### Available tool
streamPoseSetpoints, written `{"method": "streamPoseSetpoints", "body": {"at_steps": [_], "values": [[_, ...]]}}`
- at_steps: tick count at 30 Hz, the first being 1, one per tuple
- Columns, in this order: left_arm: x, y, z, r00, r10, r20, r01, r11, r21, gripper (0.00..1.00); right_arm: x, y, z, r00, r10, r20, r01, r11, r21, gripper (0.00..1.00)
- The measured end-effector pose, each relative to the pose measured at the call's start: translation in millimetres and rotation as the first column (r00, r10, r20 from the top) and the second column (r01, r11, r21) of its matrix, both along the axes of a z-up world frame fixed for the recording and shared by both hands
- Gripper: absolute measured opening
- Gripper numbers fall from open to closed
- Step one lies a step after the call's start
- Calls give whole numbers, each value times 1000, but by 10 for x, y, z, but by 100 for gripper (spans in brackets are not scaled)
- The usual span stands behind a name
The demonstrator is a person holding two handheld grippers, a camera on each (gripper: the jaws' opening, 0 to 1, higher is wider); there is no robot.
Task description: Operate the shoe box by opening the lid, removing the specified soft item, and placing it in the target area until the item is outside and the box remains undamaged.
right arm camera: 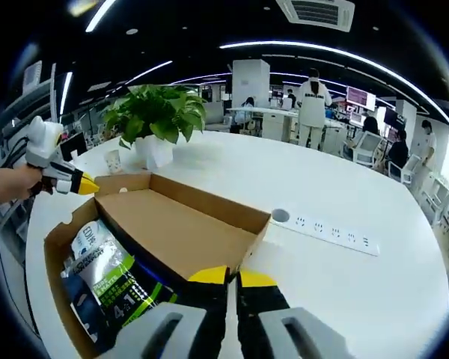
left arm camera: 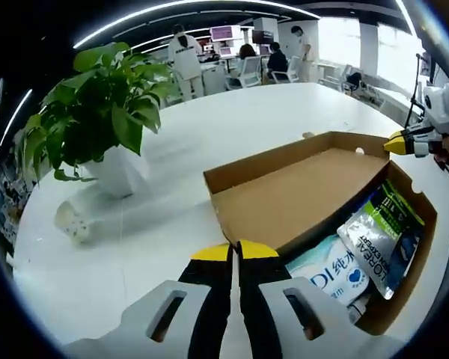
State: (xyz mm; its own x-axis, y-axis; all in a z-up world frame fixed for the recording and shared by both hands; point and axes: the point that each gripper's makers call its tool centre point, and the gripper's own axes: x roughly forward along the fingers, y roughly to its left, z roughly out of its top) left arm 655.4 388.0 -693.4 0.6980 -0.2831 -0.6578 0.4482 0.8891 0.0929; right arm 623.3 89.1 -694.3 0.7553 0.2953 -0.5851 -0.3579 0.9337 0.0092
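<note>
The shoe box (left arm camera: 314, 187) lies open on the white table (left arm camera: 209, 142), soft packets (left arm camera: 378, 235) showing inside under the folded-in lid. The left gripper (left arm camera: 234, 250) sits at the box's near edge, jaws together, holding nothing. The right gripper (right arm camera: 232, 277) rests likewise at the opposite edge, closed and empty.

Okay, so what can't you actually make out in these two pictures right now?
- Left gripper view: the shoe box lid flap hides the box's far interior.
- Right gripper view: that flap covers part of the soft packs; the right tool hides their lower right edge.
- Left gripper view: the pale object beside the plant pot is too blurred to identify.
</note>
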Motion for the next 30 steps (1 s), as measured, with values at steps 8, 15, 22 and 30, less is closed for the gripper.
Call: {"method": "streamPoseSetpoints", "body": {"at_steps": [8,15,22,30], "values": [[-5,16,-13,997,59,-50,-62,997,-50,1,18,-2,-27,999,-15,-39,16,1000,20,0],[-35,26,3,995,89,-41,-92,992,-81,1,-32,15,-6,999,-5,-34,5,1000,7,0],[-56,35,29,996,84,-31,-87,990,-108,2,-86,27,25,1000,15,-18,-15,1000,-11,0],[-113,5,133,998,67,-1,-66,994,-89,7,-135,4,111,999,27,18,-26,1000,-10,3]]}}
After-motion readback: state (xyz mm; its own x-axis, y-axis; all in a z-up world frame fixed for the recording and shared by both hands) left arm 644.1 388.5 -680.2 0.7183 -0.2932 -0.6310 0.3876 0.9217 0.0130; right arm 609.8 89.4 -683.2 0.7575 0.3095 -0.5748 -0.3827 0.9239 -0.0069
